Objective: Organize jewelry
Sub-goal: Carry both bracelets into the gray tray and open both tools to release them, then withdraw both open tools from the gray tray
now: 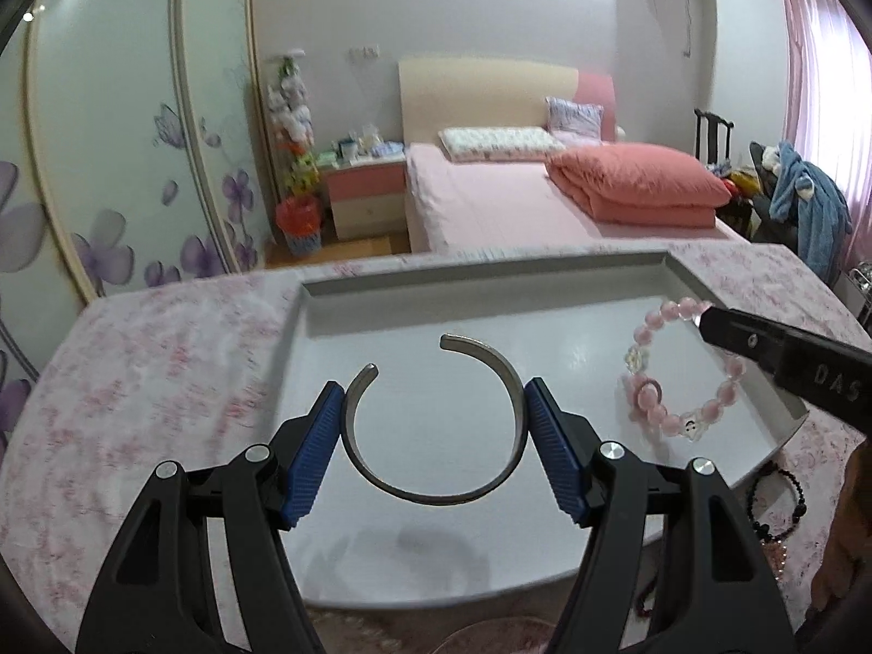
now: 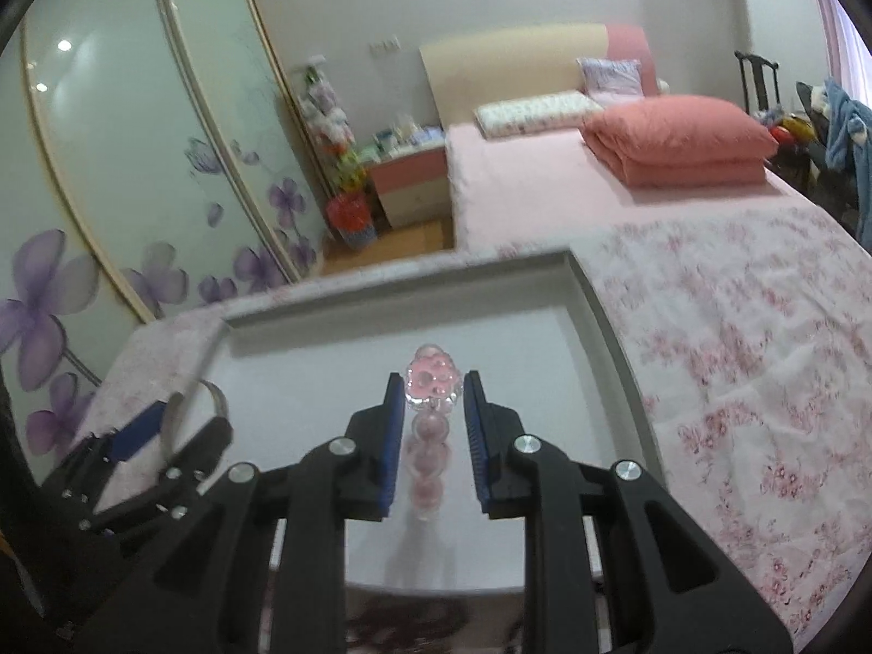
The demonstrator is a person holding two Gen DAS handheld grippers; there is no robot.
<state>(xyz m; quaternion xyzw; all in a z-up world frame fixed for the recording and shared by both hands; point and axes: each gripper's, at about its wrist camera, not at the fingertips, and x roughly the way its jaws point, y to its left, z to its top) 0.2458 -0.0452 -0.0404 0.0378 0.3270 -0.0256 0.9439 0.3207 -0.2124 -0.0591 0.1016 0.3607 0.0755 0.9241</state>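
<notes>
My left gripper (image 1: 436,387) is shut on a silver open bangle (image 1: 463,343), its blue pads pressing on the bangle's two sides, and holds it above the shallow white tray (image 1: 490,278). To its right, my right gripper (image 1: 708,321) comes in with a pink bead bracelet (image 1: 643,333) hanging from its tip over the tray. In the right wrist view, the right gripper (image 2: 434,379) is shut on the pink bead bracelet (image 2: 433,373), seen edge-on above the tray (image 2: 403,294). The left gripper (image 2: 163,414) with the bangle (image 2: 217,397) shows at the left.
The tray lies on a pink floral cloth (image 1: 163,381). A black bead bracelet (image 1: 779,496) rests on the cloth by the tray's right corner, near a person's hand (image 1: 839,545). Behind stand a bed (image 1: 490,201) and a wardrobe with flowered doors (image 1: 109,163).
</notes>
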